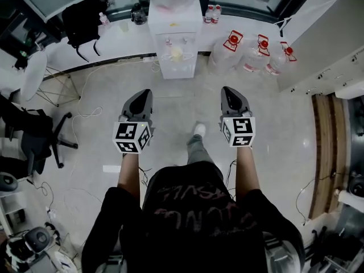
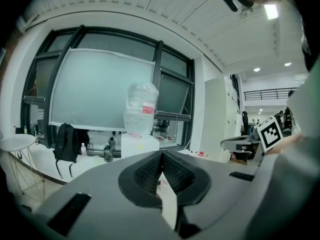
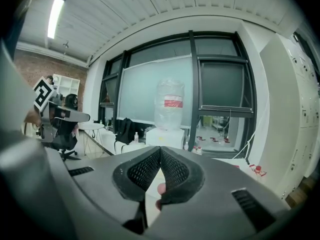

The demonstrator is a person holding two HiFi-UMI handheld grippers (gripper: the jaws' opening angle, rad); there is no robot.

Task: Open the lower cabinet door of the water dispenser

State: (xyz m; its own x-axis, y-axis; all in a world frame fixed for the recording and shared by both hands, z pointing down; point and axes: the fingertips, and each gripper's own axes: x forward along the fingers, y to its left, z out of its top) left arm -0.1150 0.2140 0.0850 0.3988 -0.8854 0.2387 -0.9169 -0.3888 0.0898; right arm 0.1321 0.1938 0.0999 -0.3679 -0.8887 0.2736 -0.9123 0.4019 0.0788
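Water dispenser (image 1: 178,50), left claw (image 1: 144,93), right claw (image 1: 228,90) outstretched

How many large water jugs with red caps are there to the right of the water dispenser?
3, in a row right of the water dispenser: nearest jug, middle jug, far jug by the wall. Others may be hidden outside the view.
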